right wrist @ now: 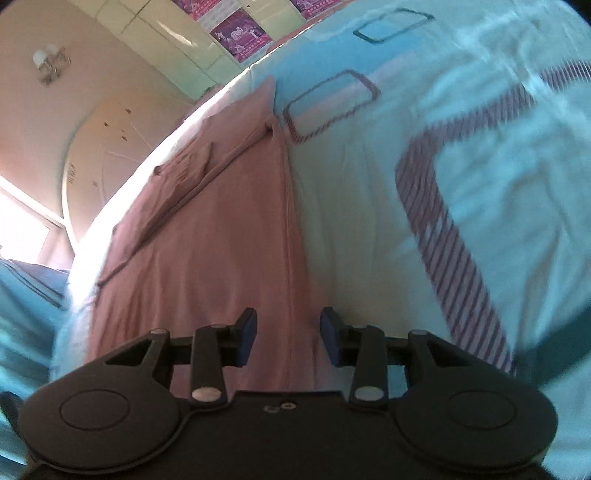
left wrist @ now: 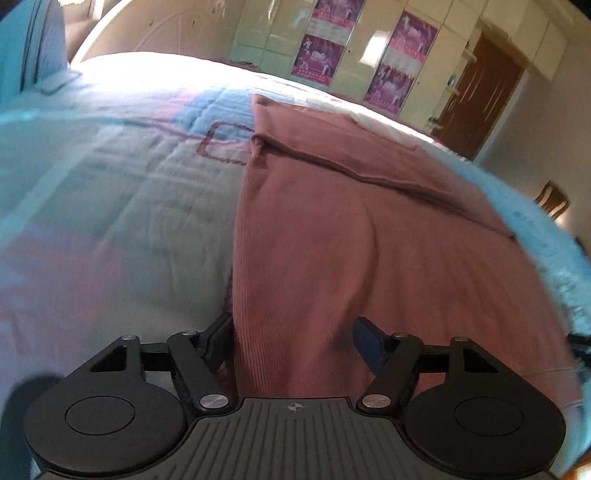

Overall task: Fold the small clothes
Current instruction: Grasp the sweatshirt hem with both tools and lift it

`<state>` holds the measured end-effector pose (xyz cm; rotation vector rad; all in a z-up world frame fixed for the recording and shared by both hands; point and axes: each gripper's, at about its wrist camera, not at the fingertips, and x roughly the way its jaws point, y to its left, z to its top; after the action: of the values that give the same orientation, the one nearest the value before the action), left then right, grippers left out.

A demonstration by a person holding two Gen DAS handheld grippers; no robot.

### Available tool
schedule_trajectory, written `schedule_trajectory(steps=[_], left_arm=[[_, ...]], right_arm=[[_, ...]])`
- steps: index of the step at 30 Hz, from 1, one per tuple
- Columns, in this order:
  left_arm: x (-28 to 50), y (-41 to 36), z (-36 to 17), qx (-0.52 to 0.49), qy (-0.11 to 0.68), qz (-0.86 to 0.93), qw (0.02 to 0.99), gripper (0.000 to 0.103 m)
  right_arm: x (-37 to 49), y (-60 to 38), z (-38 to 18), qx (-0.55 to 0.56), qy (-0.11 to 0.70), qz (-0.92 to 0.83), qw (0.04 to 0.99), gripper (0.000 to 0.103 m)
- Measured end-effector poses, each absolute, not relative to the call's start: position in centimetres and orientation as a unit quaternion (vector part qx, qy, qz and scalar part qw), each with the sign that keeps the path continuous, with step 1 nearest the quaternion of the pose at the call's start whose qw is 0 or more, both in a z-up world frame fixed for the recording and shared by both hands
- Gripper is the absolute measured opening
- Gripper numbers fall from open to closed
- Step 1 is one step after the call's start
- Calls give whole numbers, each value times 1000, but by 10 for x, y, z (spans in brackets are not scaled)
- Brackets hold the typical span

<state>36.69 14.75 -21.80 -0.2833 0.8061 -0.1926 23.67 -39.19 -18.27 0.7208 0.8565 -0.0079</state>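
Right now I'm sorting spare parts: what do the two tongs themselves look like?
Both match: the left tongs and right tongs have black linkage arms with silver pivot screws, round black discs either side, and blue finger pads. The left body is ribbed grey with a small crosshair mark.

Home bedroom: quilted bedspread [left wrist: 110, 177] over bed, pale built-in wardrobe [left wrist: 258, 33] with pink posters [left wrist: 413, 40], wooden door [left wrist: 484, 99], wooden chair [left wrist: 552, 199].
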Motion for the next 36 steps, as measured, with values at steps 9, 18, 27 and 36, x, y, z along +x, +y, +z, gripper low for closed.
schedule_trajectory(steps=[9,18,27,36], left_arm=[[331,176,-235,-271,384,-138,872,57],[339,176,-248,-325,370,-159,856,56],[329,164,-236,-281,340,-153,884,5],[342,165,-254,-283,370,-136,874,7]], right_arm=[[200,-387,-191,389,395,52,831,37],[220,-388,-201,404,386,71,826,32],[200,-389,-178,392,341,87,850,17],[203,-397,-200,417,356,73,833,29]])
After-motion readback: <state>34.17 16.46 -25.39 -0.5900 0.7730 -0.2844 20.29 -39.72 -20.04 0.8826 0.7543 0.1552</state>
